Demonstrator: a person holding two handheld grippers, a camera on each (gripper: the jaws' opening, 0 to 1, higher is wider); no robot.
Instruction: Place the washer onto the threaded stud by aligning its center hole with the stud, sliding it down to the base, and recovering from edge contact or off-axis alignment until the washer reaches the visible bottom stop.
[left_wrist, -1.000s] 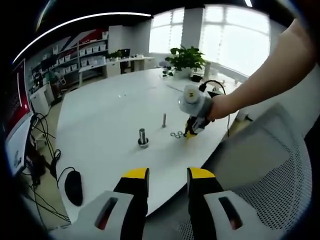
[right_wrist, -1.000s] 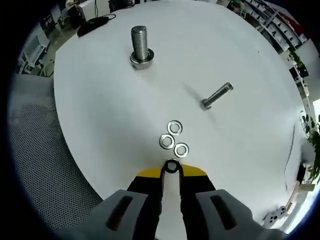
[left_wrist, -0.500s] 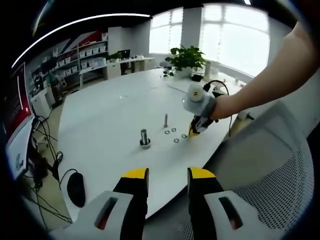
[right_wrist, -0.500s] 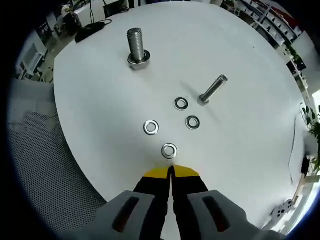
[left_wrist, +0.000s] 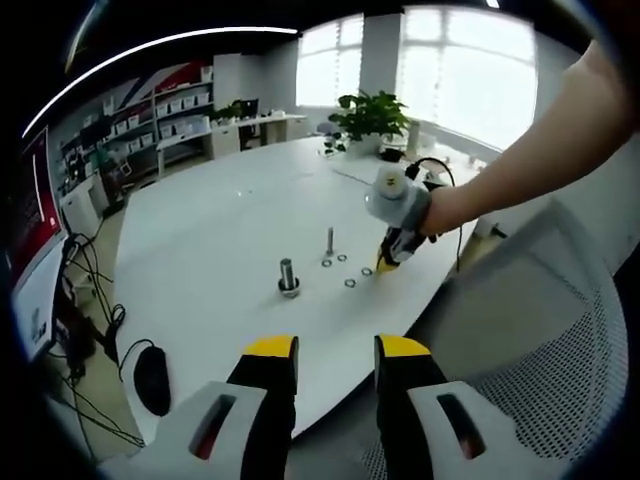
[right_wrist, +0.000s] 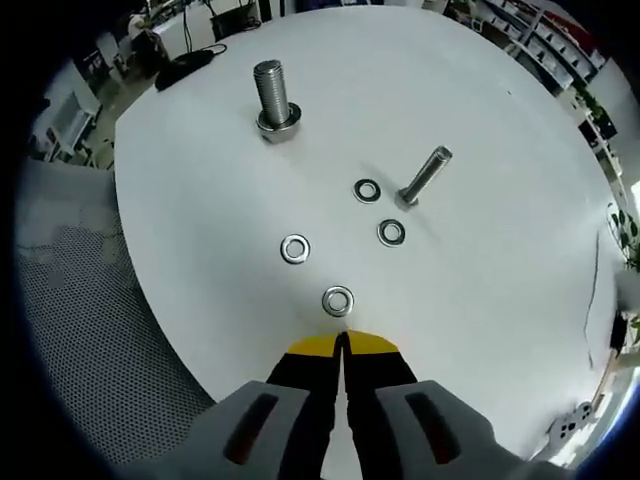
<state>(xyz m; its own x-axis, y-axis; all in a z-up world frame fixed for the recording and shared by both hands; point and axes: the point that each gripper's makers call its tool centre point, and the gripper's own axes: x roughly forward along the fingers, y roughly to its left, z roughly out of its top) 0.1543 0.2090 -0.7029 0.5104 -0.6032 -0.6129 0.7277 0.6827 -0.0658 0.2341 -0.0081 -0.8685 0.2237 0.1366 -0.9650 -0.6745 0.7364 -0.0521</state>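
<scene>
Searching for pickup, we held right yellow-tipped gripper (right_wrist: 341, 345) pressed together, empty, just short of nearest flat steel washer (right_wrist: 338, 300) on white round table (right_wrist: 200, 200). Left gripper (left_wrist: 335, 350) sat apart, idle. Next: part jaws, pinch washer, carry to upright threaded steel stud (right_wrist: 272, 97).

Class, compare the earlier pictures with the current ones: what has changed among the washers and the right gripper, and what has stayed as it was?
A second ago the right gripper had one small silver metal washer between its slightly parted jaws, beside three clustered ones. Now its jaws are shut, empty, and four washers lie scattered: nearest washer, one at left, two by the thin bolt. The thick threaded stud stayed bare; the left gripper stayed open.
</scene>
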